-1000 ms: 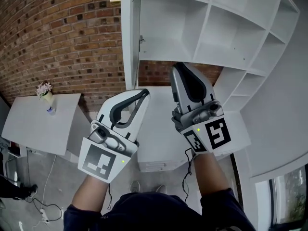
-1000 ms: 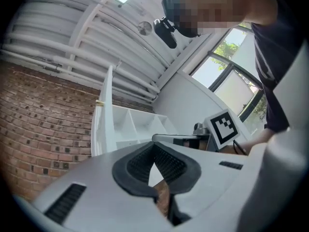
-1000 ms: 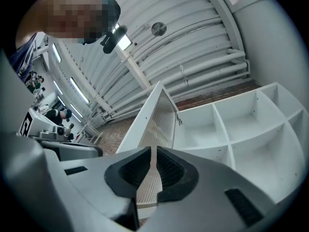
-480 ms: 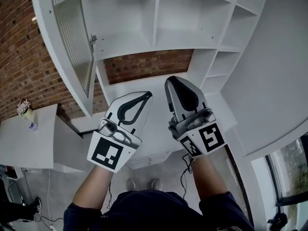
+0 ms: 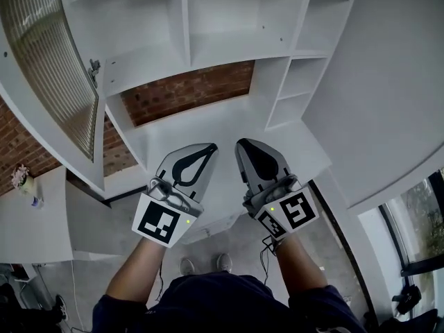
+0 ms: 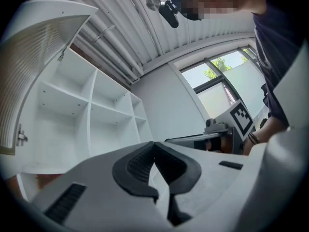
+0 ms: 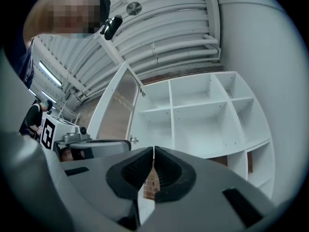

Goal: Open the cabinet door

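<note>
1. Cabinet door (image 5: 52, 82): one, at the upper left of the head view, a ribbed translucent panel in a white frame. It stands swung wide off the cabinet (image 5: 186, 19) and joins the cabinet's left wall at a hinge (image 5: 92, 66). Its long axis runs along that hinged edge, which is judged upright in the room.
2. Left gripper (image 5: 210, 146): one, low and centre-left in the head view. Its fingers are clenched tip to tip with nothing between them, and they touch no part of the cabinet.
3. Right gripper (image 5: 241, 144): one, just beside the left gripper. Its fingers have just been closing and now meet, with only the shelves and a strip of brick wall (image 5: 187, 89) visible beyond them. Nothing is grasped.
4. Governing relation: the door lies above and to the left of both pairs of fingers, well apart from each. The left gripper is the nearer of the two. Both grippers point towards the bare shelves, not towards the door's free edge. Since the door already stands open, the task is judged complete and no further reach to it seems needed.
5. Count: one door, one cabinet, one hinge in view, two grippers. At the far left there is also one small white surface (image 5: 41, 234) carrying one vase of flowers (image 5: 23, 179).
</note>
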Available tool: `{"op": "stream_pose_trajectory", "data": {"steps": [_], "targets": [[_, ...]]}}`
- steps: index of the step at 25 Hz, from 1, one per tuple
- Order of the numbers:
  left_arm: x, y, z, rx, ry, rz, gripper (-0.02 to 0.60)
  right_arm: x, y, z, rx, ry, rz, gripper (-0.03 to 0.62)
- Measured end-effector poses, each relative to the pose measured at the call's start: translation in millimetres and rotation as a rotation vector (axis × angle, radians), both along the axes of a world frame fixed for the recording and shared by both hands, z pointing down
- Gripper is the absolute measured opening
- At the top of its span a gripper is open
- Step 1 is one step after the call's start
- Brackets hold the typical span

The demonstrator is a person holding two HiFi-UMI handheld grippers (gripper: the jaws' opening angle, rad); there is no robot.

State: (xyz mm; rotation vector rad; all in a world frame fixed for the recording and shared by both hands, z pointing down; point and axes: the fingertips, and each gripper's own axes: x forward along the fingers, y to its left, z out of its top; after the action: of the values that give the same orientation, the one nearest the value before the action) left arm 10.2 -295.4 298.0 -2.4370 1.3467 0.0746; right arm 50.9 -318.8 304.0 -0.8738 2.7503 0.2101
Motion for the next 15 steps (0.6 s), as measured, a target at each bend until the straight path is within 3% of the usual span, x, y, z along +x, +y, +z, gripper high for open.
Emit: {"op": "stream_pose_trajectory", "data": {"steps": [15], "targets": [[-27, -33, 26, -0.061, 0.028, 0.062, 0.008, -30, -22, 29, -0.079, 0.02, 0.043, 0.028]]}}
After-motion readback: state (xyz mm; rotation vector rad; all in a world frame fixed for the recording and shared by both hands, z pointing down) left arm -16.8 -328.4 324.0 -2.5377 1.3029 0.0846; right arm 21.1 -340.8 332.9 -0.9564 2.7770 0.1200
